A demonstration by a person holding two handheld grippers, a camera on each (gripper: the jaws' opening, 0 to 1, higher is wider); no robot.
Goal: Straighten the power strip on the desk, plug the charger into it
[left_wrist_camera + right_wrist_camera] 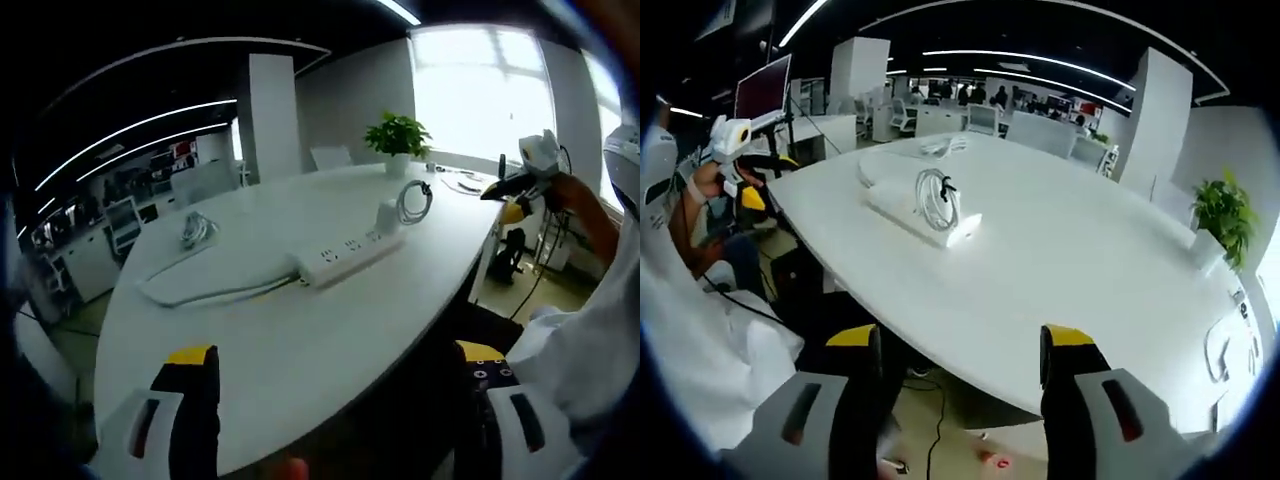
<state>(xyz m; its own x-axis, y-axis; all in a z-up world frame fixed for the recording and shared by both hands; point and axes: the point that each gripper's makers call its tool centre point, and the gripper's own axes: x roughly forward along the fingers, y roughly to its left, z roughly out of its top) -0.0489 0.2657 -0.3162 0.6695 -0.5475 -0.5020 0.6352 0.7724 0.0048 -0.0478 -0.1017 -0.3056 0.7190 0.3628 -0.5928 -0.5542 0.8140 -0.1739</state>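
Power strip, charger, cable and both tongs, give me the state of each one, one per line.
Power strip: flat on the white desk, set at a slant to the near edge, sockets up, none filled that I can see.
Charger: standing at the strip's far end, whether plugged in is unclear.
Coiled cable: wound up beside the charger.
Left tongs: open, empty.
Right tongs: open, empty.

power strip (pixel 348 256): no readable markings
charger (pixel 388 216): no readable label
far shelves (pixel 170 156): red signs, too blurred to read
monitor (pixel 762 88): no legible text
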